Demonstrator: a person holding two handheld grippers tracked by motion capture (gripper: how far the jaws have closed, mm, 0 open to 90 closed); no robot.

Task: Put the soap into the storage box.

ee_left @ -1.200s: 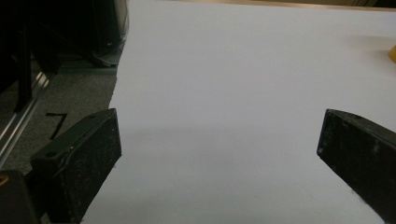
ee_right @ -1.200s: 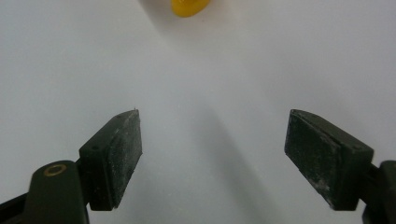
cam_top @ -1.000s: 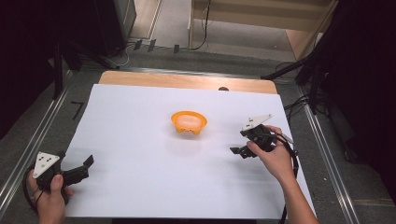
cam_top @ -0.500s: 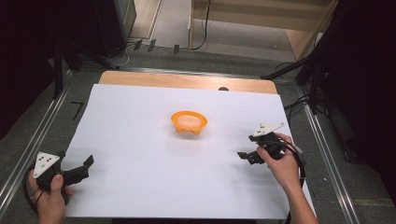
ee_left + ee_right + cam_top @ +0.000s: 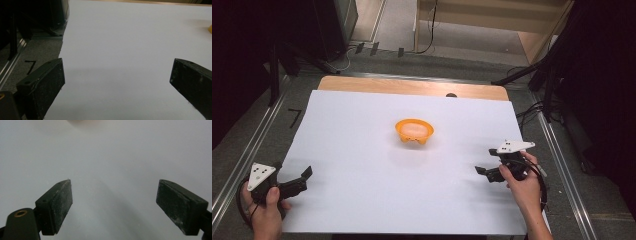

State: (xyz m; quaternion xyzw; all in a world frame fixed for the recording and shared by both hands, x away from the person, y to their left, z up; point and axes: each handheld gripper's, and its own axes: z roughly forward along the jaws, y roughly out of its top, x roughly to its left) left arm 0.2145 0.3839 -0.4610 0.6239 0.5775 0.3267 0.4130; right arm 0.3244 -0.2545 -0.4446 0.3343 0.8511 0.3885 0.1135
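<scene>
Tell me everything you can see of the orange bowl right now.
The orange bowl is small and round, with a wavy, scalloped lower edge; it looks like plastic or silicone. It sits upright near the middle of the white sheet, slightly toward the far side. Something pale, pinkish, lies inside; what it is cannot be told. Nothing touches the bowl except the sheet beneath it, and both grippers are well away from it. A sliver of its orange edge shows in the left gripper view.

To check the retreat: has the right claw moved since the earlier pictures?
Yes. The right claw, jaws just opening and empty, moved away from the orange bowl toward the table's near right corner.
</scene>
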